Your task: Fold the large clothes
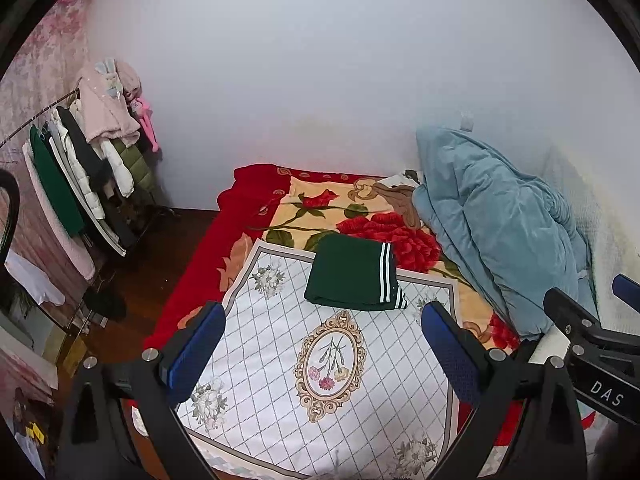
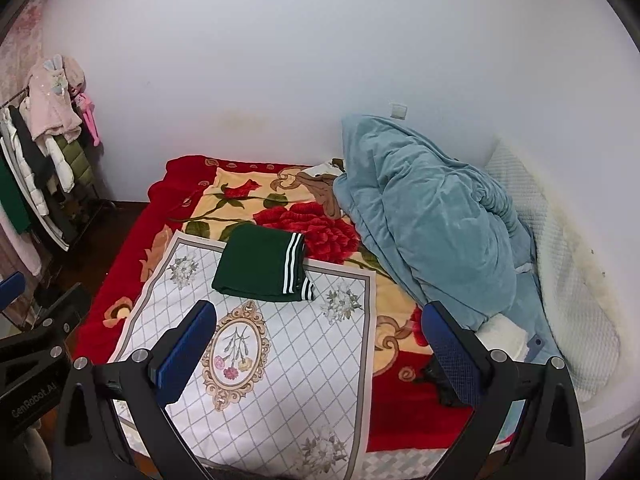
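A dark green garment with white stripes (image 1: 352, 274) lies folded into a neat rectangle at the far end of a white patterned cloth (image 1: 320, 364) on the bed; it also shows in the right wrist view (image 2: 262, 268). My left gripper (image 1: 324, 356) is open and empty, held above the near part of the cloth (image 2: 280, 360). My right gripper (image 2: 320, 354) is open and empty beside it, also above the cloth. Each gripper's body shows at the edge of the other's view.
A red floral blanket (image 1: 360, 216) covers the bed. A bunched blue quilt (image 2: 432, 216) lies at the right against the wall, with a white pillow (image 2: 560, 280) behind it. A clothes rack with hanging coats (image 1: 88, 168) stands left of the bed.
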The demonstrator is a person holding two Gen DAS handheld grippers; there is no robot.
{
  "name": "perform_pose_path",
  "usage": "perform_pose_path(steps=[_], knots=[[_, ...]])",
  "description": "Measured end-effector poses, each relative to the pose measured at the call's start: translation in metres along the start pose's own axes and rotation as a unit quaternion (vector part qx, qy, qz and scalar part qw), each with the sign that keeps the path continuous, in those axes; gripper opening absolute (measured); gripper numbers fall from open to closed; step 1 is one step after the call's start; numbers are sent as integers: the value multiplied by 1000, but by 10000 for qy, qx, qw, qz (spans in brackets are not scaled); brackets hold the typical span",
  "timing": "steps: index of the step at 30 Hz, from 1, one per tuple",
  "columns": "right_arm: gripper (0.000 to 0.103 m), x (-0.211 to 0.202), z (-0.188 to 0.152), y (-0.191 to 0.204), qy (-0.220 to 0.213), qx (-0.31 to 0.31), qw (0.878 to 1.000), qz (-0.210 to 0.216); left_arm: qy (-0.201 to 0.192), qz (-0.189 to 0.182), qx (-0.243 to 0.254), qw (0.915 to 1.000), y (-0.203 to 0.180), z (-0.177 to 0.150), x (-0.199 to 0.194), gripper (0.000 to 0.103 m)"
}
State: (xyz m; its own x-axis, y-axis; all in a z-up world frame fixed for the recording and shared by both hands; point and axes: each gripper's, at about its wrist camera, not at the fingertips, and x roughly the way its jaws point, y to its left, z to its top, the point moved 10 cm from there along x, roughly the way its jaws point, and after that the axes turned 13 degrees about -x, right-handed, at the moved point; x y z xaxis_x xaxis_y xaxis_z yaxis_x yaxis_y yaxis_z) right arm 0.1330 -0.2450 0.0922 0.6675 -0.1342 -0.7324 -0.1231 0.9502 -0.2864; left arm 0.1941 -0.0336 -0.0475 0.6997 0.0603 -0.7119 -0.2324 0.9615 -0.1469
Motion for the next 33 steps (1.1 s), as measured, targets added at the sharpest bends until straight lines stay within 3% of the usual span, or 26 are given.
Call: perform_pose_path(steps=[33], knots=[[103,14,19,-6,-51,-82,9999,82,-63,-34,6,10000,-2,16,-2,100]])
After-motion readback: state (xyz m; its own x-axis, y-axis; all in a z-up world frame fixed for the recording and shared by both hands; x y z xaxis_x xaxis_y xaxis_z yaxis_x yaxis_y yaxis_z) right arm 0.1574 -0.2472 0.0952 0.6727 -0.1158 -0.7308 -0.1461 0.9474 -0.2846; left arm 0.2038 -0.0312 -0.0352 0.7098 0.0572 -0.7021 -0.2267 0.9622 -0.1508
